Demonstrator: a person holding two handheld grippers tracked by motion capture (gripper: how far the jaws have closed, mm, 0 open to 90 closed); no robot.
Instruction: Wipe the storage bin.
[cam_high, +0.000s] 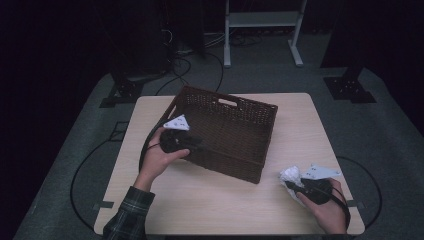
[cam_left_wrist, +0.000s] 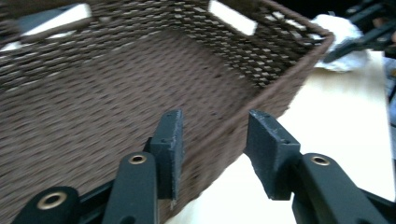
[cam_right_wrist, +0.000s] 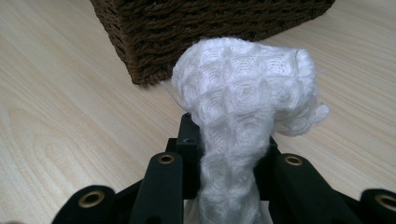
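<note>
The left tongs (cam_high: 197, 144) have a black body with a grey three-cornered plate (cam_high: 178, 122) on top, marked with small dark dots. A black cable (cam_high: 145, 150) trails from them in a loop. Their two jaws are flat black blocks with rough, worn edges, fixed on black arms that carry round brass-coloured rivets. The right tongs (cam_high: 290, 185) have the same black build, the same brass rivets, and a similar grey plate (cam_high: 320, 172). The left sleeve (cam_high: 127, 216) is a dark green plaid shirt with lighter lines.
</note>
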